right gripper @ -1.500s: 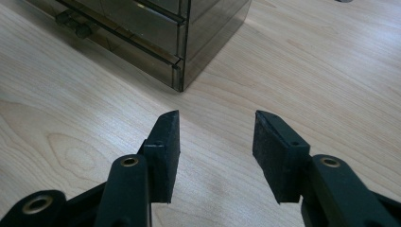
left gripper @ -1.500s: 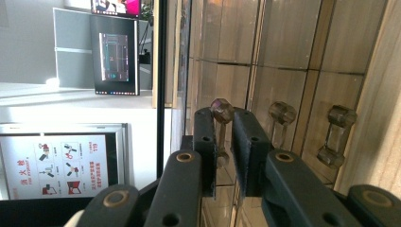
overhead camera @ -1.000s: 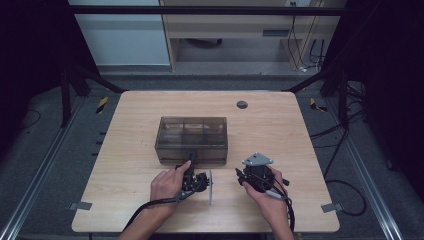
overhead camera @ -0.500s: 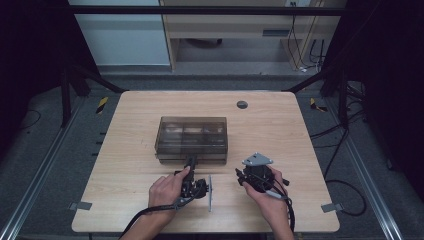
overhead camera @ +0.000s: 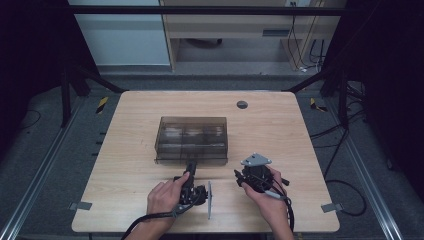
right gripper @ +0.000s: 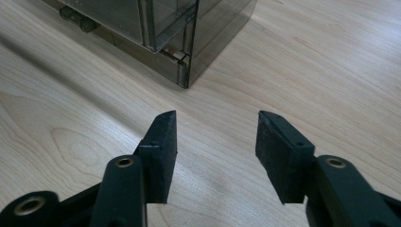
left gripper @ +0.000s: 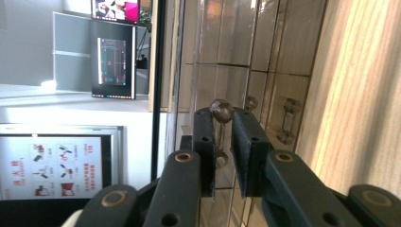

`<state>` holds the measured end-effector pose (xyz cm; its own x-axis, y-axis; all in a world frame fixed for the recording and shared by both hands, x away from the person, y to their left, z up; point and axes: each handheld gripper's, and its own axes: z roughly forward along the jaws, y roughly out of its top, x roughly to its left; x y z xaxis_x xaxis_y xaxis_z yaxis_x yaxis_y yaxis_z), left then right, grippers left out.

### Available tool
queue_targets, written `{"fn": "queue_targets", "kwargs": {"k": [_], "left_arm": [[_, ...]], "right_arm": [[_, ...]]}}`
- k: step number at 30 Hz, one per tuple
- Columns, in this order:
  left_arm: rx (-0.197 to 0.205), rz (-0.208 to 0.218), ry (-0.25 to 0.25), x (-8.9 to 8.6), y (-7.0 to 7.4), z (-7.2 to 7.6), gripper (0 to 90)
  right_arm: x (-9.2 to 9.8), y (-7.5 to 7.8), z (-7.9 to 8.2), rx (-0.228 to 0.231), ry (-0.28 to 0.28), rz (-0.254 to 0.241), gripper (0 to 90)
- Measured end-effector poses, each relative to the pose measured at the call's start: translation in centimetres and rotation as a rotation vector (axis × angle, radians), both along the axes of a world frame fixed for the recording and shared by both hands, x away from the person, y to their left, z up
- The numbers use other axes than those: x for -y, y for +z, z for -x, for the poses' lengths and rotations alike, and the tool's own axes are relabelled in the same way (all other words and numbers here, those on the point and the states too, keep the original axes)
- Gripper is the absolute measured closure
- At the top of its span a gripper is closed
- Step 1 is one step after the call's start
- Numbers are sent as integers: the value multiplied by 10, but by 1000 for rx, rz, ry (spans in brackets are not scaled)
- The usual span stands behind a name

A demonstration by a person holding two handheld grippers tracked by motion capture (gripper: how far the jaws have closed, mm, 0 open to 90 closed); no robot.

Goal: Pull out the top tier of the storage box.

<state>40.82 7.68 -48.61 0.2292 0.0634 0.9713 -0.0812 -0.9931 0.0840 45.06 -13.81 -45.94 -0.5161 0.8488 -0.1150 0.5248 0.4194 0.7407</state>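
A smoky clear plastic drawer box (overhead camera: 191, 139) sits at the centre of the wooden table (overhead camera: 125, 190) in the high view. The left gripper (left gripper: 222, 142) is clamped on a small clear drawer handle (left gripper: 220, 111) at the box's front – lower middle of that view. The right gripper (right gripper: 216, 142), lower right of the box, hangs over bare wood – its jaws have just been opening, nothing between them.

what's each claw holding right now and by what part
The left claw grips the drawer box by a small handle. The right claw is open, holding nothing.
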Motion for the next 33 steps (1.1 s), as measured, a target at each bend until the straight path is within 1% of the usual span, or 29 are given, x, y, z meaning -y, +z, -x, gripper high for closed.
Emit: {"fn": "queue_targets", "kwargs": {"k": [1, 2, 3, 5, 6, 7, 8, 9, 10, 12, 13, 14, 15, 16, 17, 18, 19, 20, 21, 22, 23, 24, 25, 26, 27, 28, 29, 31, 33], "left_arm": [[0, 0, 0, 0, 0, 0, 779], [-1, 15, -3, -1, 1, 1, 779], [2, 33, -5, -2, 2, 2, 739], [-20, 65, -1, -6, 6, 3, 671], [-58, 110, 8, -10, 11, 2, 641], [-58, 110, 8, -10, 11, 2, 623], [-76, 129, 16, -12, 14, 2, 623], [-100, 146, 22, -14, 16, 2, 604], [-114, 169, 17, -17, 19, 2, 585], [-166, 224, 16, -23, 25, 2, 568], [-181, 243, 13, -25, 27, 2, 548], [-217, 281, 16, -30, 33, 1, 504], [-217, 281, 16, -30, 33, 1, 490], [-246, 310, 18, -34, 36, 0, 490], [-275, 345, 22, -40, 42, -1, 451], [-285, 366, 22, -44, 44, -2, 438], [-285, 366, 22, -44, 44, -2, 414], [-307, 394, 25, -50, 48, -4, 414], [-330, 419, 24, -54, 51, -6, 387], [-351, 436, 22, -58, 53, -7, 370], [-425, 510, -1, -68, 58, -11, 314], [-425, 510, -1, -68, 58, -11, 288], [-451, 540, -14, -73, 60, -12, 288], [-466, 554, -20, -78, 62, -13, 285], [-481, 566, -25, -83, 64, -13, 285], [-494, 589, -30, -93, 69, -14, 279], [-494, 589, -30, -93, 69, -14, 276], [-510, 611, -28, -102, 73, -16, 269], [-510, 623, -24, -113, 78, -18, 253]], "right_arm": [[0, 0, 0, 0, 1, -3, 468], [0, 0, 0, 0, 1, -3, 468], [0, 0, 0, 1, 3, -3, 456], [-1, 0, 0, -1, 7, -5, 444], [-1, 0, 0, -3, 10, -9, 436], [-1, 0, 0, -3, 10, -9, 436], [-1, 0, 0, -4, 10, -10, 431], [-1, 0, 0, -8, 12, -6, 422], [-1, 0, 0, -8, 12, -6, 419], [-1, 0, 0, -7, 13, -10, 416], [-1, 0, 0, -8, 14, -12, 411], [-2, -1, 0, -11, 17, -8, 397], [-2, -1, 0, -11, 17, -8, 397], [-3, -2, -1, -24, 25, -10, 386], [-4, -5, -2, -46, 37, -21, 367], [-5, -6, -3, -54, 52, -23, 352], [-5, -6, -3, -54, 52, -23, 352], [-6, -7, -3, -64, 63, -15, 331], [-8, -8, -4, -79, 73, -6, 308], [-10, -8, -5, -87, 87, 6, 296], [-13, -7, -6, -103, 112, 44, 296], [-13, -7, -6, -103, 112, 44, 296], [-15, -6, -7, -103, 127, 65, 296], [-18, -4, -7, -118, 163, 92, 278], [-18, -4, -7, -118, 163, 92, 278], [-21, -3, -8, -141, 187, 113, 244], [-21, -3, -8, -141, 187, 113, 244], [-23, -1, -10, -162, 200, 128, 213], [-25, 0, -12, -170, 213, 133, 190]]}}
